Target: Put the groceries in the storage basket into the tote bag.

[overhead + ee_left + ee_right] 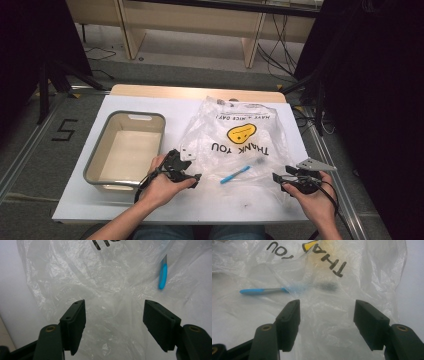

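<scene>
Clear plastic bag (240, 142) lies flat on the white table (150, 205), printed "THANK YOU" with a yellow smiley, print upside down from the person's side. Blue toothbrush (235, 174) sits at the near end of the bag, handle sticking out toward the person's left, head tucked under the plastic; in the right gripper view the bristle end (328, 285) shows blurred through the film.

Left gripper (192, 177) is at the bag's near-left corner, jaws spread wide, crumpled plastic under and between them in the left gripper view but the pads aren't pressing on it. Toothbrush handle (162, 276) is ahead of it and off toward its right jaw, well clear.

Right gripper (280, 179) is at the bag's near-right edge, jaws also wide apart, nothing clamped; plastic lies between them, the toothbrush beyond the left jaw.

Grey bin (100, 150) stands left of the bag, near the left hand (162, 187), with nothing in it that I can see.
</scene>
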Demonstrator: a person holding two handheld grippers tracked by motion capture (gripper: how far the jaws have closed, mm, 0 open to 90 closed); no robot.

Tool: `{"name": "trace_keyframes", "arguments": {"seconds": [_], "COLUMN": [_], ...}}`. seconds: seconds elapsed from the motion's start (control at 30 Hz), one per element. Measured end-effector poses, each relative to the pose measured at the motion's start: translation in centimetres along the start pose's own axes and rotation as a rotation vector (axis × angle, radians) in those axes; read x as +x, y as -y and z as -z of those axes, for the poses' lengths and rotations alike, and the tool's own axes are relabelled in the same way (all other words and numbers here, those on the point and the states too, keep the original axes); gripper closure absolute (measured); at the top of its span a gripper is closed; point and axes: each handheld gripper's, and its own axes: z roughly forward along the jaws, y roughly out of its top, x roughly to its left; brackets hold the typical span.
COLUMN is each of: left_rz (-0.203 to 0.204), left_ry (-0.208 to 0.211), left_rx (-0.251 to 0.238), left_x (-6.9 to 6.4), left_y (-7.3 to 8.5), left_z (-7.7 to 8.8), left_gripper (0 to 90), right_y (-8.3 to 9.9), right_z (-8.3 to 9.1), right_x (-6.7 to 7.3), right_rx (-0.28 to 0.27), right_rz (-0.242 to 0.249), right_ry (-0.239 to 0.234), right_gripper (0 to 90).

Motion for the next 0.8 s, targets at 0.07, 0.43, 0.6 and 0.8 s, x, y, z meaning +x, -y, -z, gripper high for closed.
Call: {"name": "trace_keyframes", "arguments": {"seconds": [0.07, 0.43, 0.6, 0.8], "left_rz": [-0.001, -0.003, -0.004, -0.004], "left_ry": [0.000, -0.003, -0.008, -0.014], "left_rx": [0.000, 0.003, 0.004, 0.002], "left_x": [-0.02, -0.03, -0.05, -0.03], "left_y": [0.00, -0.01, 0.00, -0.01], "left_z": [-0.02, -0.05, -0.03, 0.01], "left_gripper": [34.7, 34.7, 34.6, 34.4], "right_y": [0.01, 0.10, 0.16, 0.20], "right_z": [0.00, -0.06, -0.11, -0.11], "right_x": [-0.02, -0.06, -0.07, -0.06], "right_rx": [-0.002, 0.005, 0.012, 0.014], "right_rz": [0.000, 0.000, -0.001, -0.004], "right_ry": [-0.001, -0.006, -0.011, -0.011], "right_gripper": [39.0, 38.3, 38.1, 37.7]}}
